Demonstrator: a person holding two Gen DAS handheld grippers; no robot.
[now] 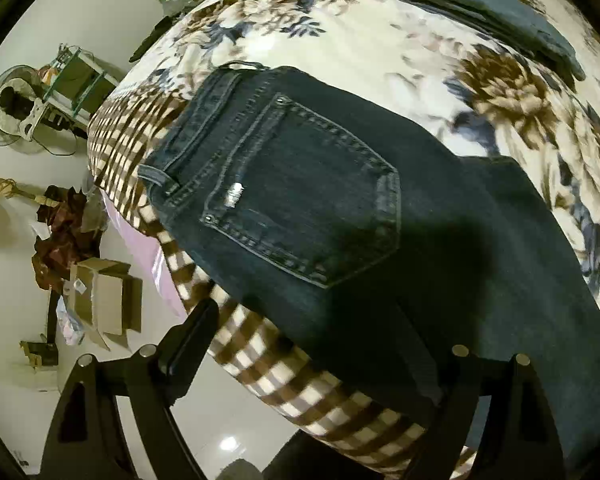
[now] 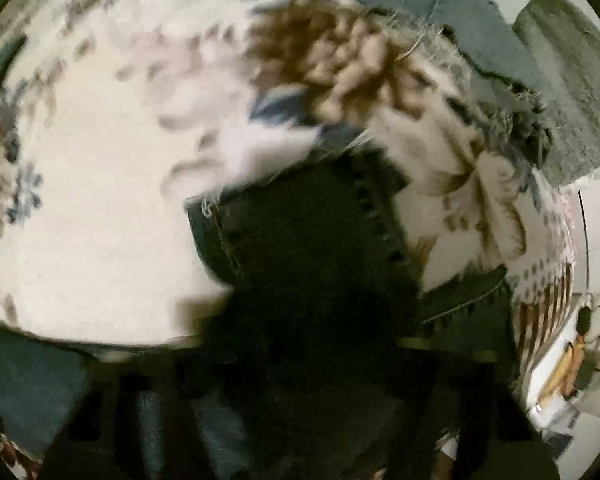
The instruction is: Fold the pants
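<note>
Black fingers (image 1: 188,344) with silver screws (image 1: 147,350)

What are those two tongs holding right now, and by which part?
Left tongs: open, holding nothing, above the dark jeans. Right tongs: too blurred to tell; jeans hem lies ahead.

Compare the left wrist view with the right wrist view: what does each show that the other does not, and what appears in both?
Only the left wrist view shows the jeans' back pocket, the waistband, the open left tongs and cardboard boxes on the floor. Only the right wrist view shows a frayed dark hem close up, heavily blurred; the right tongs cannot be made out. Both show the dark jeans and the floral bedspread.
</note>
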